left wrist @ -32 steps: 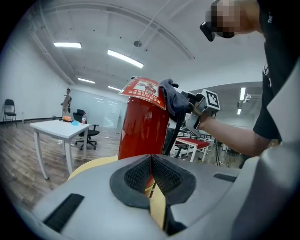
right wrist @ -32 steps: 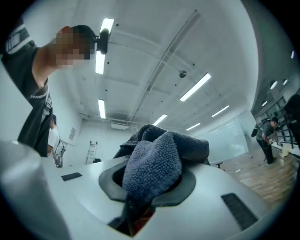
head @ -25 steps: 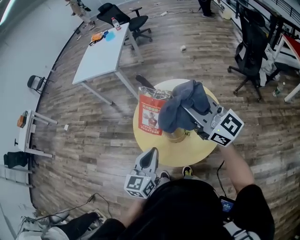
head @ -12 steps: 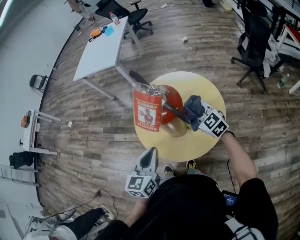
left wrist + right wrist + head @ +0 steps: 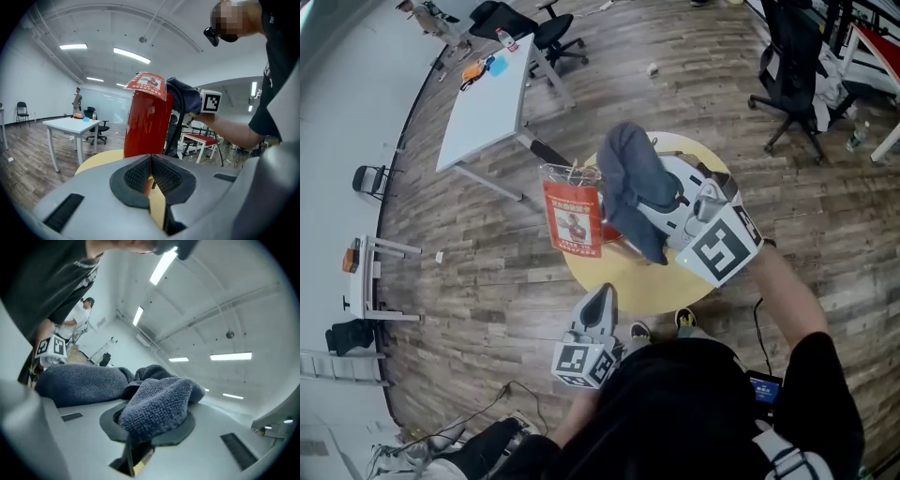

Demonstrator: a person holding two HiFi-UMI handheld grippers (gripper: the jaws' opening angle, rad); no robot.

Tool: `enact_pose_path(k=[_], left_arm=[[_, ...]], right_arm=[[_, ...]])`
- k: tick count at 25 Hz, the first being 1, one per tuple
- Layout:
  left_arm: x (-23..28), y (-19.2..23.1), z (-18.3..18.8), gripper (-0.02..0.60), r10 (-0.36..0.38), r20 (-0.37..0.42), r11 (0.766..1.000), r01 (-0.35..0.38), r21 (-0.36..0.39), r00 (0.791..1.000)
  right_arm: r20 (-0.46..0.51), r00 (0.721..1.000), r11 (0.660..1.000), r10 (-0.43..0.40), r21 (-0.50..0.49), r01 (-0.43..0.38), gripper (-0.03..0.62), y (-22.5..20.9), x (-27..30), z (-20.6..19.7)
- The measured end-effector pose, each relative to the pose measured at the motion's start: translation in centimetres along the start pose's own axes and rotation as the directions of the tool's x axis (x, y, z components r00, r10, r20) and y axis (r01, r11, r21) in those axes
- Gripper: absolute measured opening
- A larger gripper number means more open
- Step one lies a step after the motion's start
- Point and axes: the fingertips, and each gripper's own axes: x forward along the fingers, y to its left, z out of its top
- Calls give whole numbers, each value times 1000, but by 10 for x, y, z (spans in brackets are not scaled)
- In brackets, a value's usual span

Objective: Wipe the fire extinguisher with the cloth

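The red fire extinguisher stands upright on the round yellow table. A red-and-white tag hangs at its top. In the head view, my right gripper is held over the extinguisher's top, shut on the dark blue cloth, which drapes over its jaws. The right gripper view points up at the ceiling, with the cloth bunched between the jaws of the right gripper. My left gripper hovers at the table's near edge, shut and empty, aimed at the extinguisher; in its own view the left gripper has its pads together.
A white desk stands behind the round table, with office chairs beyond it. Another black chair is at the far right, and a folding chair by the left wall. The floor is wood planks.
The right gripper has risen with the cloth from the extinguisher's right side to above its top. The left gripper has stayed put.
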Motion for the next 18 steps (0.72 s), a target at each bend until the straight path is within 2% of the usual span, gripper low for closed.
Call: enact_pose_path(k=[1, 3, 5, 6, 9, 11, 13, 16, 17, 18], left_arm=[[-1, 0, 0, 24, 2, 0, 1000, -2, -3, 1000], [-5, 0, 2, 24, 7, 3, 1000, -7, -6, 1000], [-9, 3, 1, 25, 16, 1, 1000, -16, -6, 1000], [-11, 5, 0, 24, 21, -2, 1000, -21, -7, 1000], [-14, 10, -5, 24, 37, -14, 999, -37, -11, 999], [-15, 12, -8, 24, 45, -24, 999, -46, -13, 999], [-15, 15, -9, 23, 52, -31, 999, -53, -14, 998], [-14, 17, -9, 23, 62, -42, 998, -63, -14, 997], [-14, 18, -9, 23, 67, -46, 998, -68, -16, 997], [-13, 18, -10, 23, 72, -49, 997, -73, -18, 996]], right_arm=[[17, 1000, 1000, -17, 0, 17, 78, 0, 0, -1], [29, 997, 994, -75, 86, 72, 78, -10, -7, -14], [-50, 991, 981, -128, 142, 133, 78, -19, -12, -45], [-116, 986, 983, -122, 125, 137, 78, -17, -12, -67], [-292, 956, 998, -22, 44, 37, 78, 16, -5, -132], [-369, 928, 998, 49, 60, -29, 78, 44, -5, -169], [-434, 890, 989, 139, 97, -107, 77, 69, -8, -204], [-528, 787, 948, 319, 166, -272, 77, 111, -20, -255], [-540, 757, 930, 368, 200, -309, 77, 124, -24, -268], [-538, 739, 914, 406, 244, -325, 77, 134, -29, -278]])
